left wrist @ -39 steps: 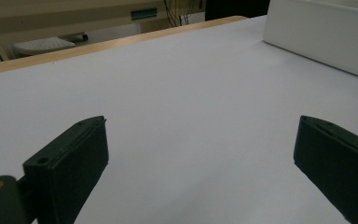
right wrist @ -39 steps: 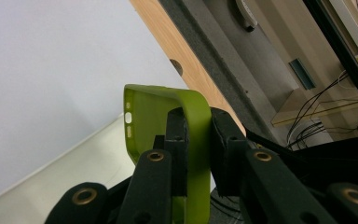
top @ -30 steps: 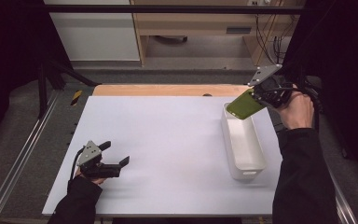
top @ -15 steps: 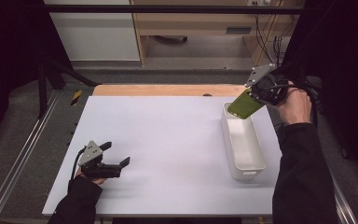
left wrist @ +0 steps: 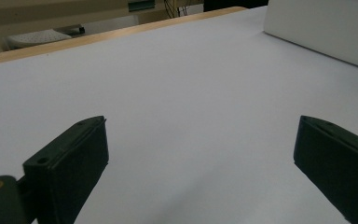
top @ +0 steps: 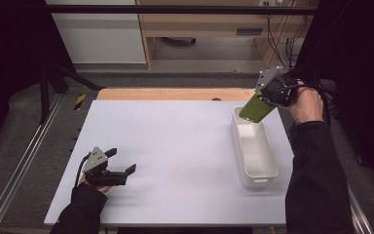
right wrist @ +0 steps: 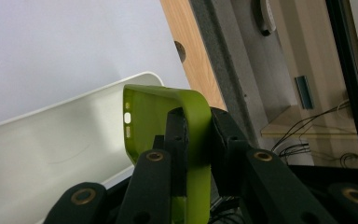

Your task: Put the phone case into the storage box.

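A green phone case hangs tilted over the far end of a long white tray, with my right gripper shut on one edge. In the right gripper view the case is pinched between the black jaws of that gripper, its hollow side facing the tray below. My left gripper rests on the white table at the near left. Its jaws stand wide apart with nothing between them, as the left gripper view shows.
The tray lies lengthwise near the table's right edge. A wooden strip runs along the table's far edge. Beyond it are a cabinet and cables. Metal rails run along the left side.
My right gripper has shifted slightly with the green case still over the tray's far end. The left gripper has not moved.
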### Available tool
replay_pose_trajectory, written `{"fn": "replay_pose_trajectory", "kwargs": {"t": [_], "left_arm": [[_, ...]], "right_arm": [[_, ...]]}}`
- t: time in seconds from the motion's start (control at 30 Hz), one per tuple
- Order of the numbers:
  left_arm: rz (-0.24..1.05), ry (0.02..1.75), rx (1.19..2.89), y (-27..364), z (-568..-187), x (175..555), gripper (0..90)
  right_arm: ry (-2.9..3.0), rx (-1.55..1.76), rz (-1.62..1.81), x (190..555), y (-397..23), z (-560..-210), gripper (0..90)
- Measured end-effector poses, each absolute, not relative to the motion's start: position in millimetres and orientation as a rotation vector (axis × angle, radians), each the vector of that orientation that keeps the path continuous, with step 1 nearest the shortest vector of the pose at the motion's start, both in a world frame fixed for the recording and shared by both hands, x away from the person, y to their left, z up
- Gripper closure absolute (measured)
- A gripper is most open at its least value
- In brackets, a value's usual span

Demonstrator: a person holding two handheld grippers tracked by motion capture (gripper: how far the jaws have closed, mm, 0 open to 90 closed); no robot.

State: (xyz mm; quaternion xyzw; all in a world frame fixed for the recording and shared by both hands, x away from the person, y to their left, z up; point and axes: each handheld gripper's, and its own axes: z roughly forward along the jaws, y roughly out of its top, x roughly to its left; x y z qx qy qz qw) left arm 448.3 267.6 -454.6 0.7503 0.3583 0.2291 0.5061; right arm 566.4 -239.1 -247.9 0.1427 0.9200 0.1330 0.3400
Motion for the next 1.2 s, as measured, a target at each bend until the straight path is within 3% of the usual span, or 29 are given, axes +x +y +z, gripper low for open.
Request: {"fn": "replay_pose_trajectory", "kwargs": {"t": [1.2], "left_arm": [[0.544,0.871,1.857,263.0,-459.1,450.6,2.7]], "right_arm": [[2.516,0.189,0.213,612.0,-228.2,-288.2,79.0]]}}
